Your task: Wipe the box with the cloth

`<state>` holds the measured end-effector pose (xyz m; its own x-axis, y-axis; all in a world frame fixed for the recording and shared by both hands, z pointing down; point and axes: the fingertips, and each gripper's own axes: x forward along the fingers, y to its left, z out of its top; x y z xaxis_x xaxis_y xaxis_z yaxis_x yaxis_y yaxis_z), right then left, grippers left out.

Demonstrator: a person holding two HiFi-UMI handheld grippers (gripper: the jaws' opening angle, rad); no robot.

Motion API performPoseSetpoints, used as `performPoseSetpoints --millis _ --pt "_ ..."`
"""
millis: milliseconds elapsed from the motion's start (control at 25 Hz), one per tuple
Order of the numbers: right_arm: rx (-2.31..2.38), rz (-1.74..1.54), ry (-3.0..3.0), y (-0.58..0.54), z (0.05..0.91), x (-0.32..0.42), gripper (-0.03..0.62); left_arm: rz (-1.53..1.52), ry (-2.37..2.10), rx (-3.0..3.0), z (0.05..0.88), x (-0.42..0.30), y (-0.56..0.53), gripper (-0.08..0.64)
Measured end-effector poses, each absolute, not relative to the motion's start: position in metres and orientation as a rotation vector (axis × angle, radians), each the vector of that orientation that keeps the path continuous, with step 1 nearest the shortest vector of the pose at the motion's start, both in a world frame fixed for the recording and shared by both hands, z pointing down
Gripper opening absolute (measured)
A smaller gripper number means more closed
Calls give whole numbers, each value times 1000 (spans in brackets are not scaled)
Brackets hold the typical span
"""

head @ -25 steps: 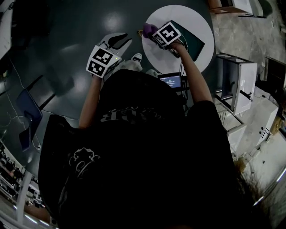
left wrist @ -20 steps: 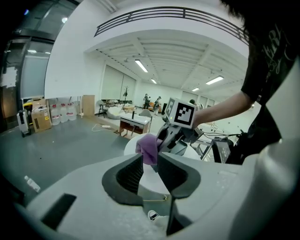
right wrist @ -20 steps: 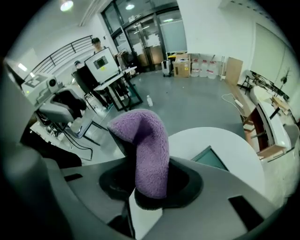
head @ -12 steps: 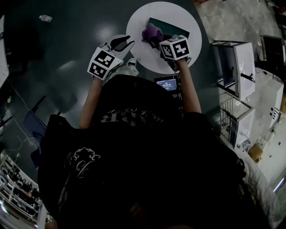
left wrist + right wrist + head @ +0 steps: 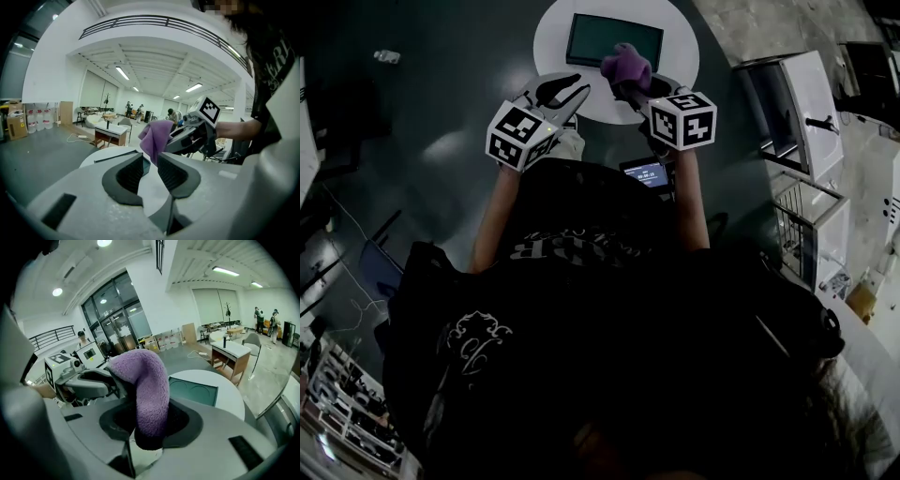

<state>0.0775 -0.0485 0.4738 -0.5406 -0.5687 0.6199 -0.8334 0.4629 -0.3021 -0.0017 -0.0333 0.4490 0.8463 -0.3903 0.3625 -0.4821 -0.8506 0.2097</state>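
A dark green flat box point(image 5: 614, 39) lies on the round white table point(image 5: 553, 37). My right gripper point(image 5: 630, 82) is shut on a purple fleece cloth point(image 5: 625, 66), held at the box's near edge. In the right gripper view the cloth point(image 5: 146, 385) stands up between the jaws of the right gripper point(image 5: 149, 420), with the box point(image 5: 194, 391) beyond it. My left gripper point(image 5: 561, 92) hovers at the table's near left rim, open and holding nothing. The left gripper view shows the left gripper point(image 5: 150, 164), with the cloth point(image 5: 157, 136) hanging just ahead of it.
White cabinets point(image 5: 806, 103) stand to the right of the table. A small lit screen point(image 5: 649, 173) sits below the table's near edge. Dark floor surrounds the table; a desk point(image 5: 111, 132) and several people are far off in the hall.
The right gripper has drawn back with the cloth from over the box to its near edge, leaving the box top uncovered. The left gripper stays beside the table rim.
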Motion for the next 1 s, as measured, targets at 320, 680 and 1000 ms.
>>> performPoseSetpoints --millis 320,680,1000 --pt "1203 821 -2360 39 459 106 110 467 -661 2741 444 39 58 104" --pt "1199 824 -2396 70 450 114 110 463 -649 2791 432 67 84 104" --pt "1183 802 -2417 72 440 110 109 472 -664 2807 427 63 90 104"
